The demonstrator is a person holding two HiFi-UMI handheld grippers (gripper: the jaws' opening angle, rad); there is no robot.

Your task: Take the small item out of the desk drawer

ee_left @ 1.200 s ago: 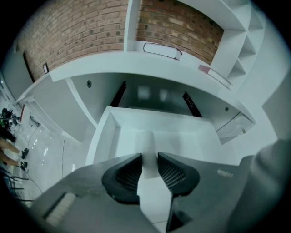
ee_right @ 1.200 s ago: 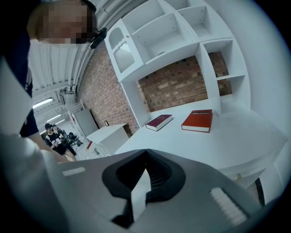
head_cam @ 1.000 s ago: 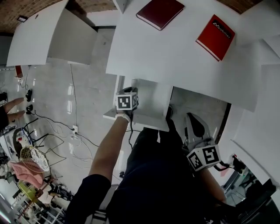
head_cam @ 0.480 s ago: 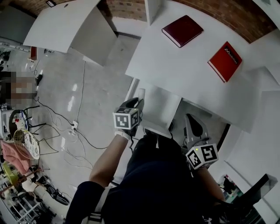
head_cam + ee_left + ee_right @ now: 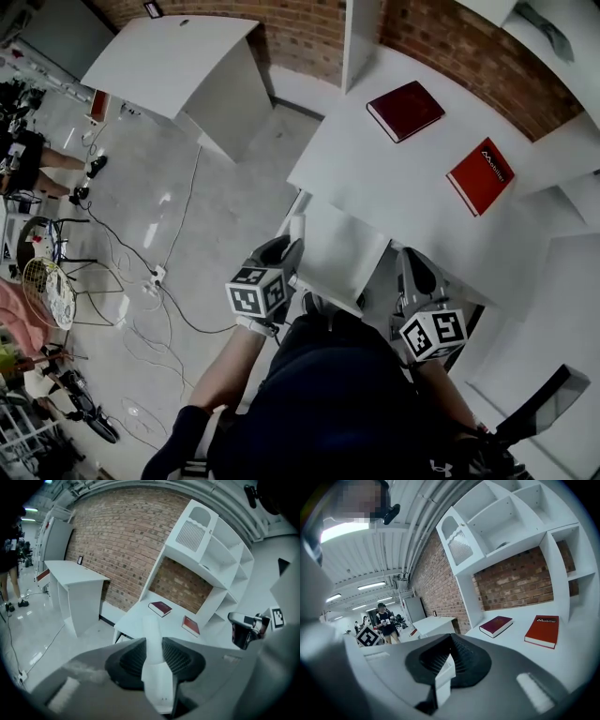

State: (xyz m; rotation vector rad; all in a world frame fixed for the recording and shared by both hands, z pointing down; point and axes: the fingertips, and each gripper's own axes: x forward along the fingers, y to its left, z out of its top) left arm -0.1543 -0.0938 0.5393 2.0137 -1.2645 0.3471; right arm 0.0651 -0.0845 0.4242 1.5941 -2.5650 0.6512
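My left gripper (image 5: pixel 284 251) is clamped at middling width on the white wall at the near left corner of the drawer (image 5: pixel 339 246). In its own view that wall rises straight between the two ribbed pads, and both press on it. The drawer stands pulled out towards me.

My right gripper (image 5: pixel 415 274) hangs just right of the drawer, in front of the near edge of the desk (image 5: pixel 403 183). Its jaws are narrow and pinch a small white block (image 5: pixel 443 679), so the block sits in that gripper, beside the drawer and not in it.

Farther on, a maroon book (image 5: pixel 406 110) and a red book (image 5: pixel 480 175) lie apart on the desk top. The brick wall (image 5: pixel 309 37) is behind them.
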